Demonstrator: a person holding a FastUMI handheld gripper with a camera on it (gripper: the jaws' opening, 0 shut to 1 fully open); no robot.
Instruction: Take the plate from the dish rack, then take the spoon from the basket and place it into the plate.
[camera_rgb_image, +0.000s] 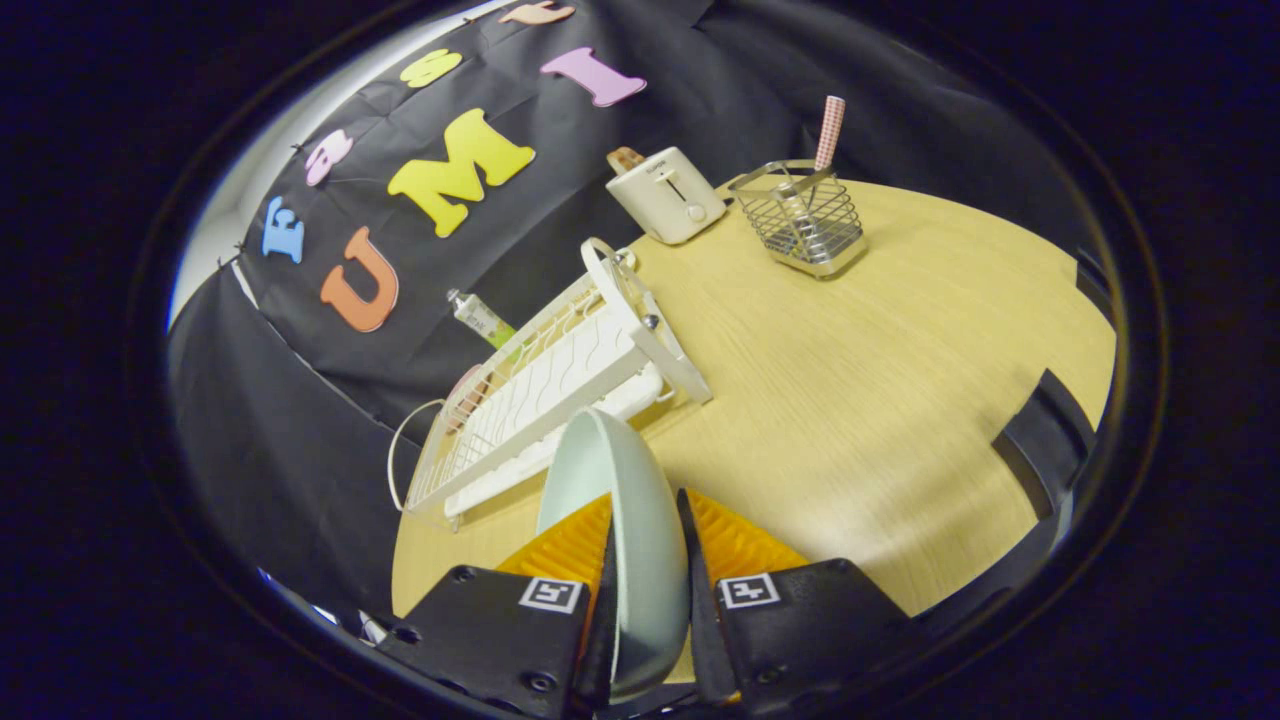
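Note:
A pale green plate (610, 500) stands on edge between my two fingers, and my gripper (645, 530) is shut on its rim. Just beyond the plate lies the white dish rack (560, 385) on the wooden table (860, 400); the plate is held apart from it, on its near side. Far across the table stands a wire basket (805, 215). A spoon with a pink checked handle (829, 130) sticks up out of it, its bowl hidden inside the wires.
A white toaster (668, 193) with a slice in it stands beside the basket at the table's far edge. A tube (482, 320) and a pinkish dish (465, 385) sit at the rack's far side. Dark blocks (1045, 440) edge the table on the right.

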